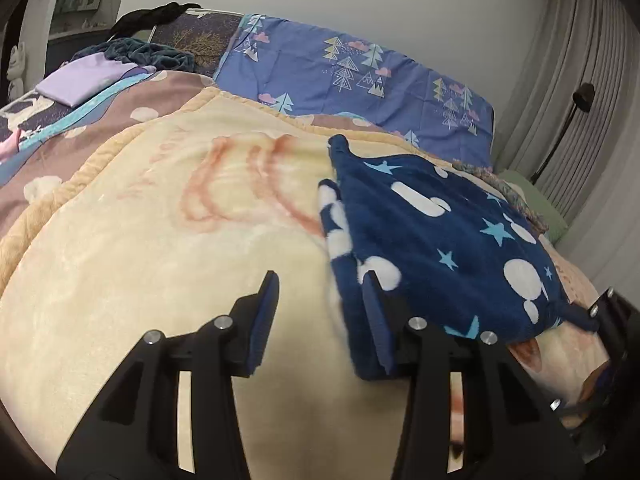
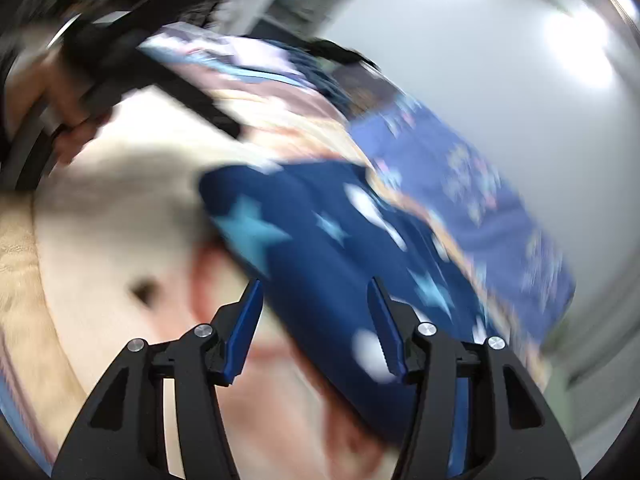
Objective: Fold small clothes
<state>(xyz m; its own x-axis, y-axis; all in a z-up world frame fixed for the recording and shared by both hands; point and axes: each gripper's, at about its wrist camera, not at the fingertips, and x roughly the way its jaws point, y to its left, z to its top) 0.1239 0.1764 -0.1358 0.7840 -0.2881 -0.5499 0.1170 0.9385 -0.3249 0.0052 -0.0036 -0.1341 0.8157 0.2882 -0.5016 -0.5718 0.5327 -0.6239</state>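
A navy fleece garment (image 1: 440,240) with white blobs and light blue stars lies on a cream blanket (image 1: 160,260) on the bed. My left gripper (image 1: 320,306) hovers at the garment's near left edge with its jaws apart. The cloth laps against the right finger (image 1: 374,320), and the left pad is clear of it. In the blurred right wrist view, my right gripper (image 2: 316,320) stands open over the same garment (image 2: 320,248), which passes between its fingers without being pinched. In the left wrist view the right gripper's finger (image 1: 604,312) sits at the garment's near right corner.
A blue tree-print pillow (image 1: 360,76) lies along the head of the bed. A folded lilac cloth (image 1: 84,80) and dark bundled clothes (image 1: 140,52) sit at the far left. Curtains (image 1: 580,80) and a floor lamp (image 1: 582,98) stand on the right. A hand (image 2: 68,116) shows upper left.
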